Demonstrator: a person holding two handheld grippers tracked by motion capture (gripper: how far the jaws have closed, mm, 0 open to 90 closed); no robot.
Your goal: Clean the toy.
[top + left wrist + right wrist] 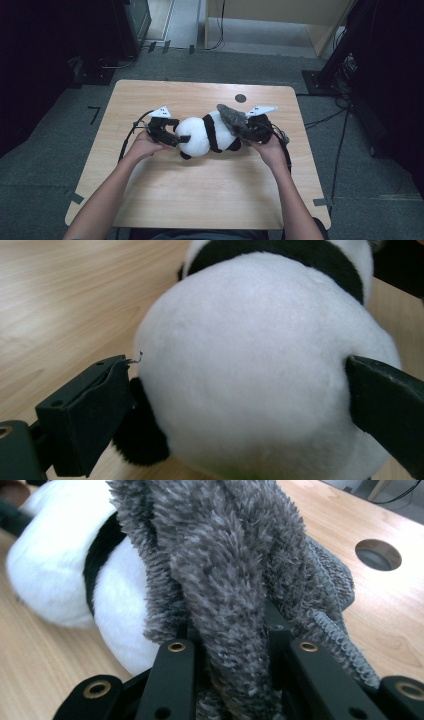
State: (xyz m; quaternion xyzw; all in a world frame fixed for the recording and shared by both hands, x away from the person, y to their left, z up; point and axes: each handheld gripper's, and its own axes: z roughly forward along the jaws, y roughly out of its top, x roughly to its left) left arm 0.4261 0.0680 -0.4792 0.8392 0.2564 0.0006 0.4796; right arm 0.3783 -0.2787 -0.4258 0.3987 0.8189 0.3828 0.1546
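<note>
Plush panda [206, 135] mid-table [200, 195]; fuzzy cloth [231, 119] on its right end.

Plush panda [207, 134] lying sideways; fuzzy grey cloth [231, 118] atop

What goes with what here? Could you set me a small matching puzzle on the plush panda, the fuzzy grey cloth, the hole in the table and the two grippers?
1 plush panda
2 grey cloth
3 table hole
4 left gripper

a pinched in the right gripper
b jaws wide around a white body
c lying on the table
d round, dark, by the far edge

Pairs: 1c, 2a, 3d, 4b
</note>
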